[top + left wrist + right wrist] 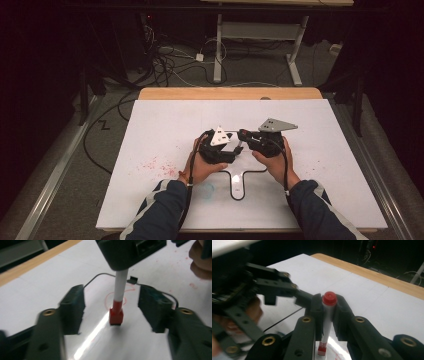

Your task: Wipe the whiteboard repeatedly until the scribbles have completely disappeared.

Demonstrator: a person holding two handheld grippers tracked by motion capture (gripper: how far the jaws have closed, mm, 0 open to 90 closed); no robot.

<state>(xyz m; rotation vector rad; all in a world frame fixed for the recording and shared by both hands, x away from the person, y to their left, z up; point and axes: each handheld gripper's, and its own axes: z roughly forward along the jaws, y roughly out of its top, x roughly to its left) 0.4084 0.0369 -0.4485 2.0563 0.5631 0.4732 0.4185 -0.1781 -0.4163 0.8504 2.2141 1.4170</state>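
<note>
Because I wanted the marker (327, 315) upright on the whiteboard (165, 125), my right gripper (328, 312) pinched its white barrel, jaws pressed tight, red end plug up, red cap down against the board. My left gripper (112, 312) sat just beside the marker, jaws spread and clear of the cap (116, 316) on either side, placed, I judged, to grip it for uncapping. Red scribbles (120, 296) lay behind the marker. I read no writing on the barrel.
</note>
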